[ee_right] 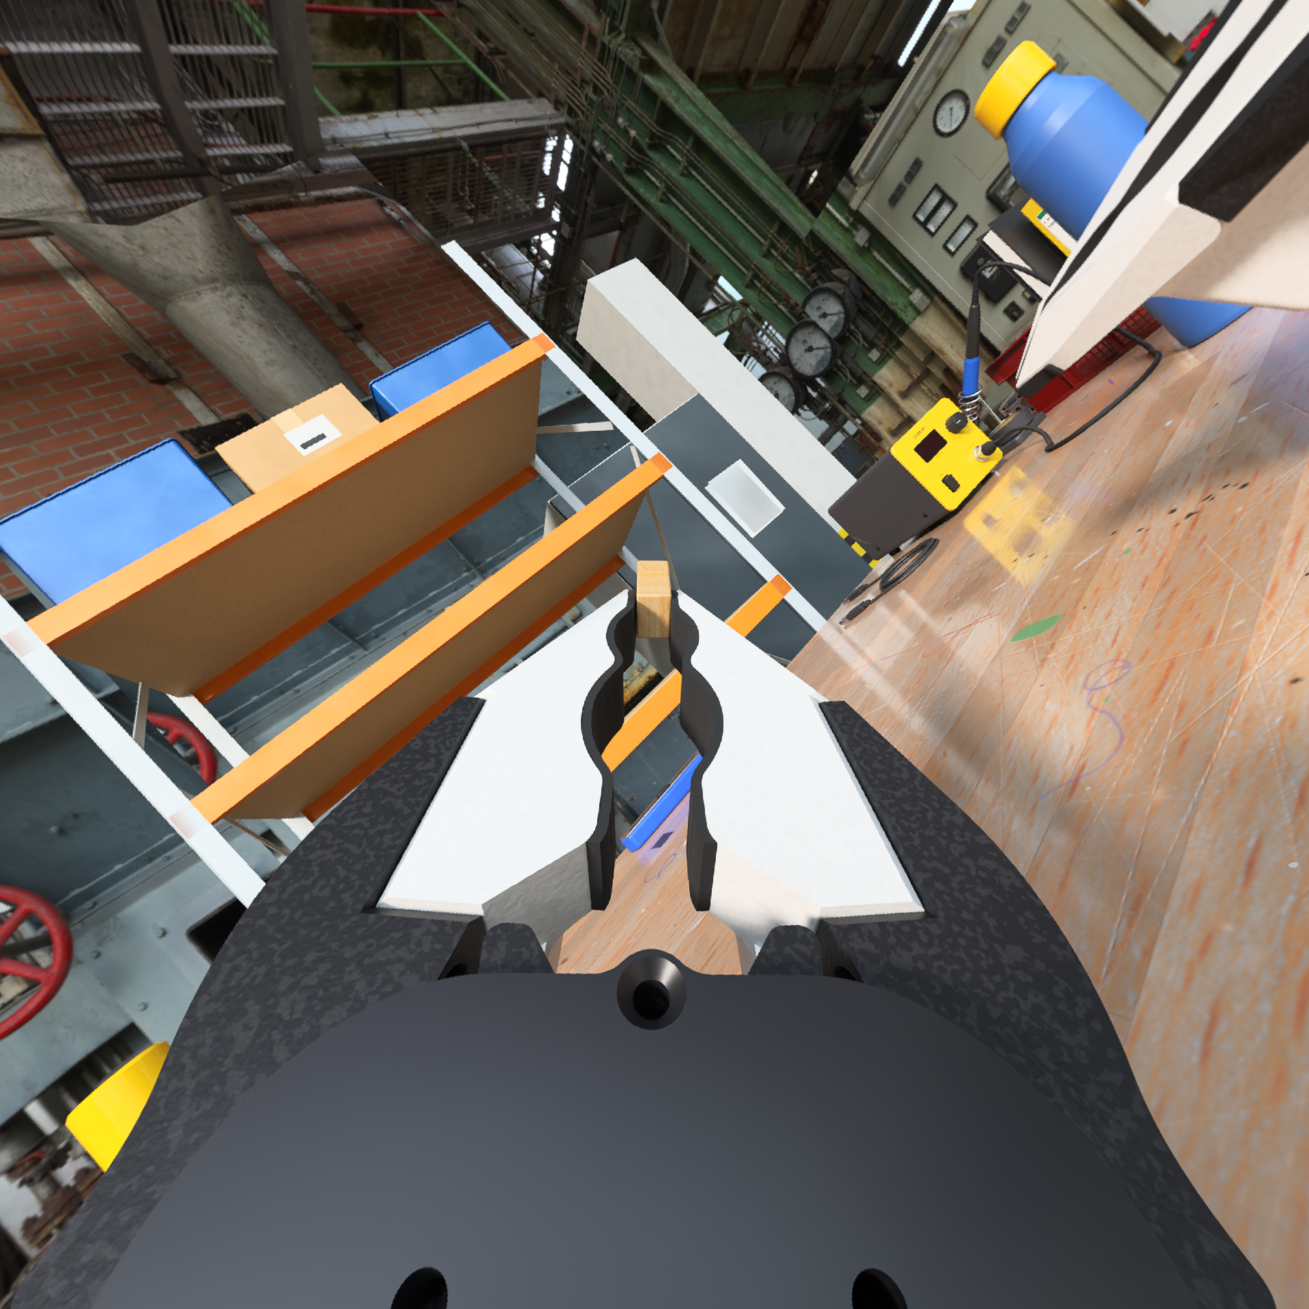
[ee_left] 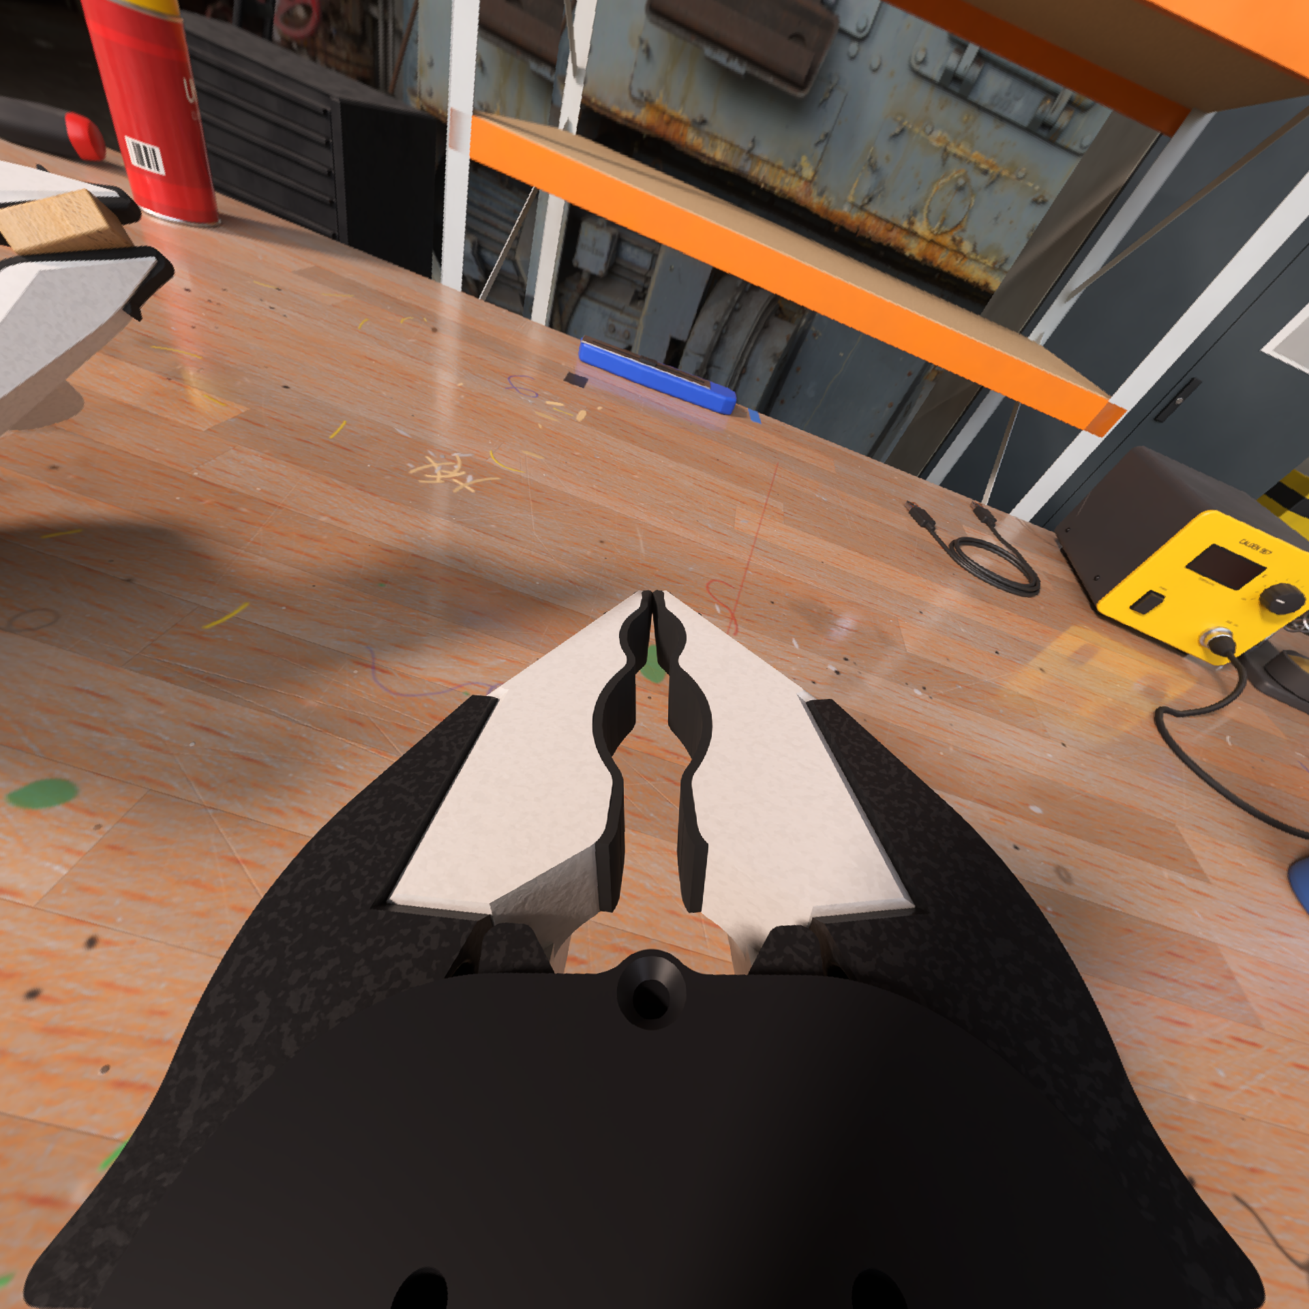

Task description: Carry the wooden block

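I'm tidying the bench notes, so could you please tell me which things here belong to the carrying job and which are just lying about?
Job:
wooden block
right tool, shut on it

Lying about:
left tool, shut and empty
red can
blue bottle
yellow box
black cable

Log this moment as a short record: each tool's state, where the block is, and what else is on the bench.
right tool: shut on block, held at the tips, lifted off the bench
left tool: shut, empty, above the bench
bench items: red can, blue flat case, black cable, yellow station, blue bottle
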